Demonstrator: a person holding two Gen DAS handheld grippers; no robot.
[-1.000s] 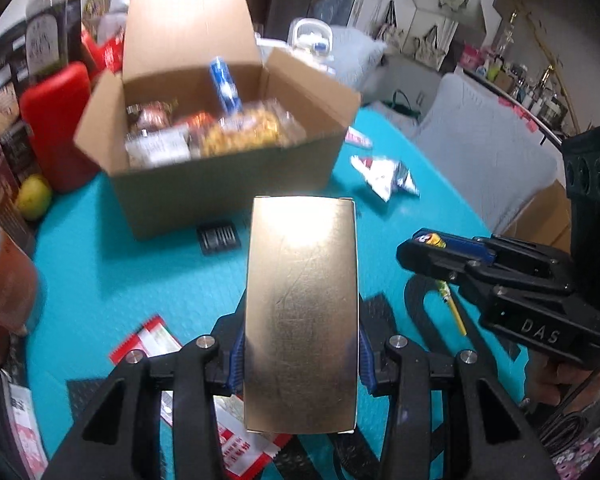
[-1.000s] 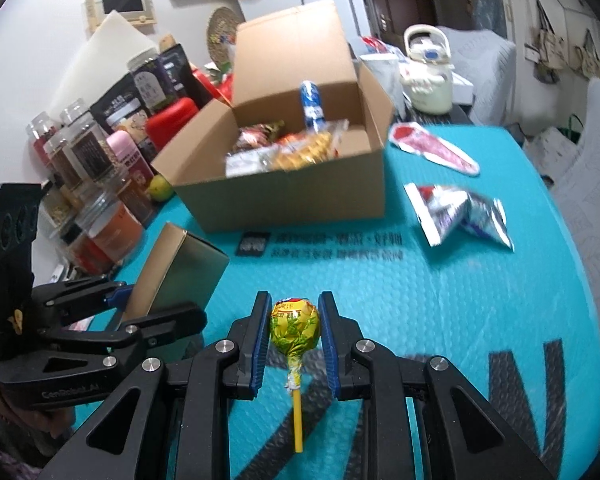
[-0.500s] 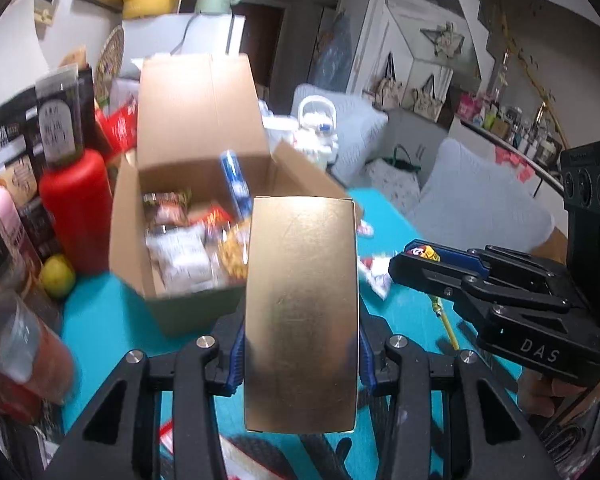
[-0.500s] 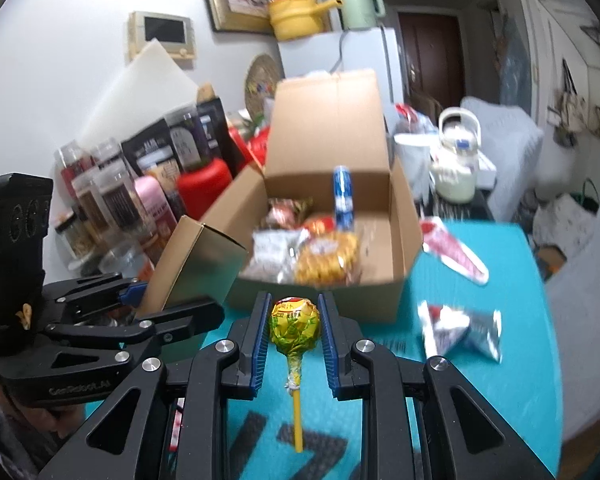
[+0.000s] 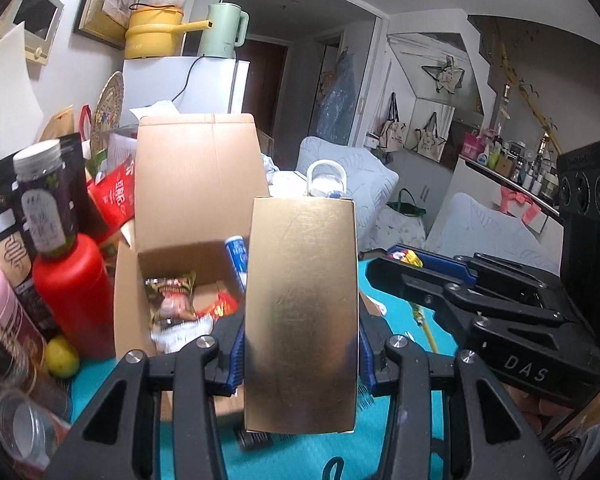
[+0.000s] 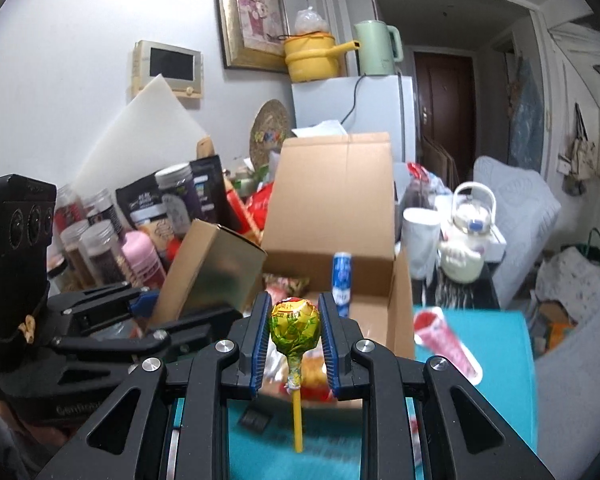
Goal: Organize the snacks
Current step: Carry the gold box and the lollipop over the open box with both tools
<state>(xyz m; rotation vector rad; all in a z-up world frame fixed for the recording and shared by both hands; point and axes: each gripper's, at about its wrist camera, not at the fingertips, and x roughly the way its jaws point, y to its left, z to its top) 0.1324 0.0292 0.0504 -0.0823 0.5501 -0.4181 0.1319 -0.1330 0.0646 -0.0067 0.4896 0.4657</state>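
My left gripper (image 5: 300, 344) is shut on a gold box (image 5: 302, 292), held upright in front of the open cardboard box (image 5: 196, 184). The cardboard box holds several snack packets (image 5: 172, 300) and a blue tube (image 5: 236, 256). My right gripper (image 6: 295, 330) is shut on a lollipop (image 6: 295, 320) with a yellow-green wrapper, its yellow stick hanging down. In the right wrist view the left gripper (image 6: 140, 320) and gold box (image 6: 216, 272) sit to the left, just before the cardboard box (image 6: 332, 200). The right gripper (image 5: 396, 260) shows at the right of the left wrist view.
Jars, pouches and a red bottle (image 5: 72, 292) crowd the left of the teal table (image 5: 308, 452). A yellow fruit (image 5: 62, 356) lies by the bottle. A red-white packet (image 6: 444, 340) lies right of the box, with a white kettle (image 6: 464, 256) and cup (image 6: 420, 244) behind.
Both grippers have risen and tilted up with their loads, closing in on the cardboard box. The box now fills more of both views and the table surface has dropped out of sight.
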